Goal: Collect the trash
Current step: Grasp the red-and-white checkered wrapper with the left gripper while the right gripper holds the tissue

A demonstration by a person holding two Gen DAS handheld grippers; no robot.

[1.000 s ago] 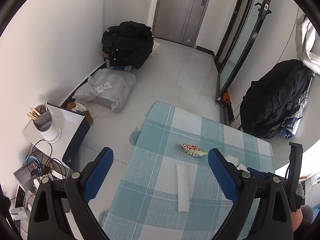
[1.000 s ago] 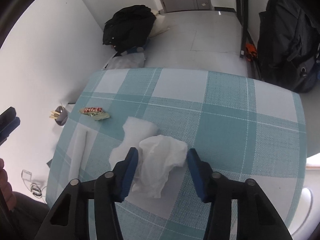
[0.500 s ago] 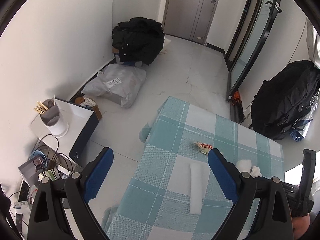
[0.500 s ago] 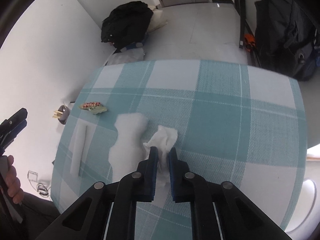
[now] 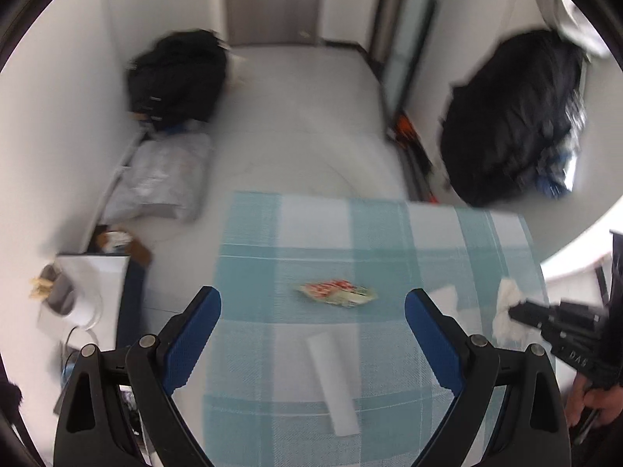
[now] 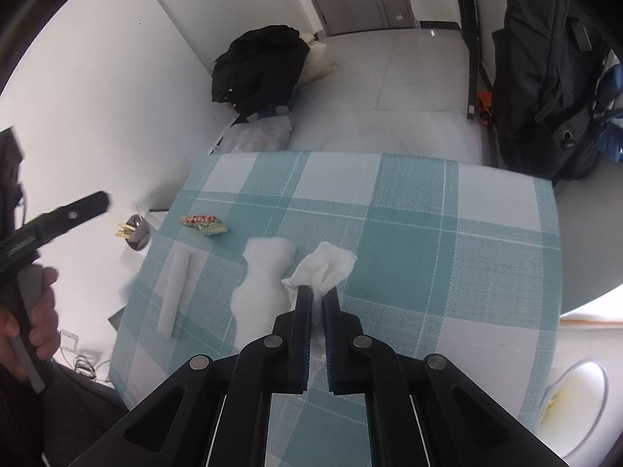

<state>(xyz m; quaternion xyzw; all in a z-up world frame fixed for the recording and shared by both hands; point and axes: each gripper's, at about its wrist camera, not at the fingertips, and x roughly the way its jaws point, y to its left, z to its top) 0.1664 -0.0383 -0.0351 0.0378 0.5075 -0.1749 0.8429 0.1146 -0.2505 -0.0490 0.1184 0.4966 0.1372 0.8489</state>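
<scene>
My right gripper (image 6: 318,294) is shut on a crumpled white tissue (image 6: 327,264) and holds it just above the teal checked tablecloth (image 6: 409,241). It also shows at the right edge of the left wrist view (image 5: 518,311), with the tissue (image 5: 508,297). My left gripper (image 5: 311,307) is open and empty above the table's near left part. A red and green snack wrapper (image 5: 335,292) lies ahead between its fingers; it also shows in the right wrist view (image 6: 202,223). A white foam strip (image 5: 333,381) (image 6: 175,292) and a flat white foam piece (image 6: 264,272) lie on the cloth.
Black bags (image 5: 175,78) (image 5: 514,116) and a grey parcel (image 5: 159,179) are on the floor beyond the table. A low white stand with a cup of sticks (image 5: 54,292) is at the left. A white bin (image 6: 576,397) is at the lower right.
My right gripper has lifted the gripped tissue slightly off the cloth. My left gripper has swung right and forward, so the wrapper now lies between its fingers.
</scene>
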